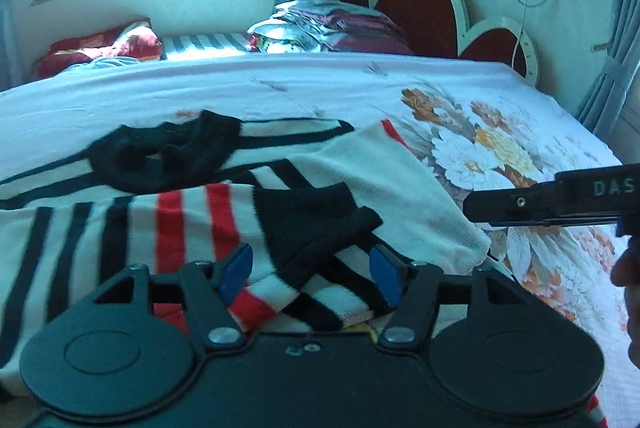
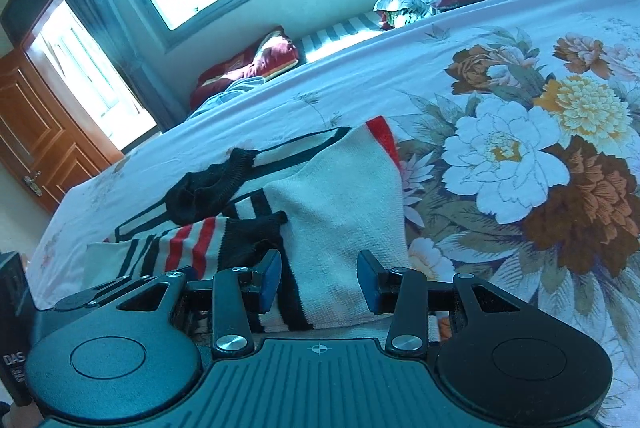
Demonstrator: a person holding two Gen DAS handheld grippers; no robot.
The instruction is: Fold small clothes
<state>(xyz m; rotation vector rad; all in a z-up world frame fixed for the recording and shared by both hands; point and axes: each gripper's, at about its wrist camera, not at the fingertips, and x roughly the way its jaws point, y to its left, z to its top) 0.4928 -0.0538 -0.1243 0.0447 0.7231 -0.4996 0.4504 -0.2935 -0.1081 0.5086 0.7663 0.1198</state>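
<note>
Sweater (image 1: 400, 180) white, black-red stripes, rumpled on bed; both grippers' jaws apart, gripping nothing.

Both wrist cams low, close over bed (image 1: 320, 84), facing headboard (image 1: 416, 8); both share striped sweater (image 1: 192, 212).

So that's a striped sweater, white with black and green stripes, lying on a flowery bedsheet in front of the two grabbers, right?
Nearly. The sweater is white with black and red stripes, not green; the left wrist view shows the red bands clearly, and the right wrist view agrees. The rest holds: it lies on the flowery bedsheet, in front of both grippers.
</note>
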